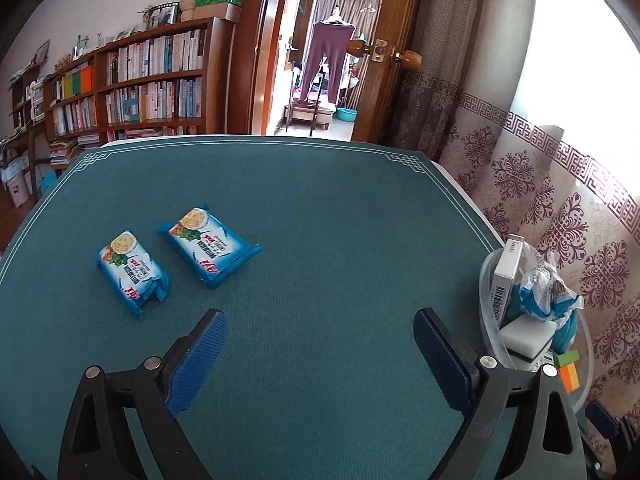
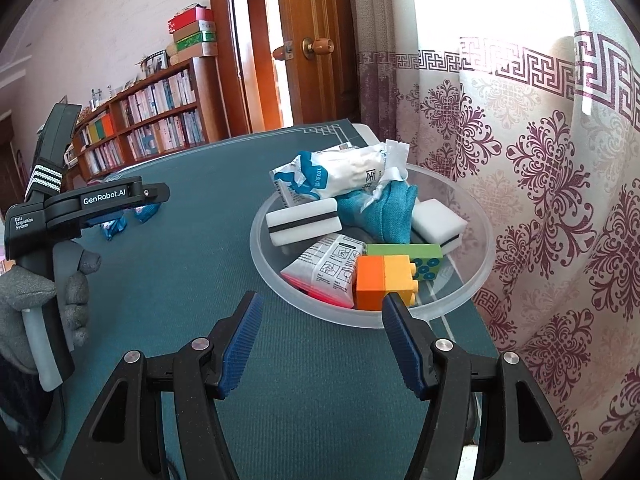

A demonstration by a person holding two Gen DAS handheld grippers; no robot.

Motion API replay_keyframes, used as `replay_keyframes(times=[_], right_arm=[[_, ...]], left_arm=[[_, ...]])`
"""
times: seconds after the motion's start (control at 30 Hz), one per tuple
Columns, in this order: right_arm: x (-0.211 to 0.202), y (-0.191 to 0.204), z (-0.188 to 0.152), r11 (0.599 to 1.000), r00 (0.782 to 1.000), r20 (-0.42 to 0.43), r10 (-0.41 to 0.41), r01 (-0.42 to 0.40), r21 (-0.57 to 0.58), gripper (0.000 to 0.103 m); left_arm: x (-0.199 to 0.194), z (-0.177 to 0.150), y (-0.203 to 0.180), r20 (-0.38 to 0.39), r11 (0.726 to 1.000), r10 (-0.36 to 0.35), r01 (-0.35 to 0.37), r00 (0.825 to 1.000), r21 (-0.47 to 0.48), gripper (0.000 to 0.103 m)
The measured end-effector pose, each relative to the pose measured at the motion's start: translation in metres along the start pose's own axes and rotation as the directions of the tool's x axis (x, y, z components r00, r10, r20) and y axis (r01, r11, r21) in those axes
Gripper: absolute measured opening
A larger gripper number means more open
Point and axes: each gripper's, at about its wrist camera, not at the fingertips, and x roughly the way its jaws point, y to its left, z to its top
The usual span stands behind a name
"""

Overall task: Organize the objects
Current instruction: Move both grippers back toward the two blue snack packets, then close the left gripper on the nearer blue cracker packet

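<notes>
Two blue snack packets lie on the teal table mat in the left wrist view, one nearer (image 1: pixel 130 271) and one farther (image 1: pixel 210 247). My left gripper (image 1: pixel 320 316) is open and empty, hovering right of and behind them. A clear plastic bowl (image 2: pixel 476 280) at the table's right edge holds sponges (image 2: pixel 303 222), a teal cloth (image 2: pixel 384 216), a white-blue packet (image 2: pixel 340 172), and orange-yellow (image 2: pixel 384 282) and green (image 2: pixel 412 258) blocks. My right gripper (image 2: pixel 322 302) is open and empty just in front of the bowl's near rim. The bowl also shows in the left wrist view (image 1: pixel 490 320).
The teal mat (image 1: pixel 320 208) covers the table. A patterned curtain (image 2: pixel 540 160) hangs close along the right edge. A bookshelf (image 1: pixel 140 80) and open door (image 1: pixel 396 60) stand beyond the far edge. The left gripper held by a gloved hand (image 2: pixel 48 292) shows in the right wrist view.
</notes>
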Motion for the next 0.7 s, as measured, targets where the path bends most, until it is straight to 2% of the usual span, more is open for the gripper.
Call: replay_keyframes(times=[0.2,0.43,0.7], right_arm=[[0.004,0.018,0.001,0.999,0.999,-0.011,0.032,-0.032,-0.026,0.064],[0.011,0.038,0.004,0.996,0.997,-0.024,0.079,-0.080,-0.045,0.064],[0.021,0.061,0.002,0.989,0.991,-0.050,0.124,-0.127,-0.073,0.064]], left_arm=[[0.000,0.008,0.048,0.002,0.989,0.093,-0.093,0.996,-0.115,0.099],[0.009,0.015,0.096,-0.029,0.954,0.194,-0.196,0.980,-0.229,0.099],[0.027,0.020,0.126,-0.071,0.921,0.244,-0.254,0.967,-0.295,0.099]])
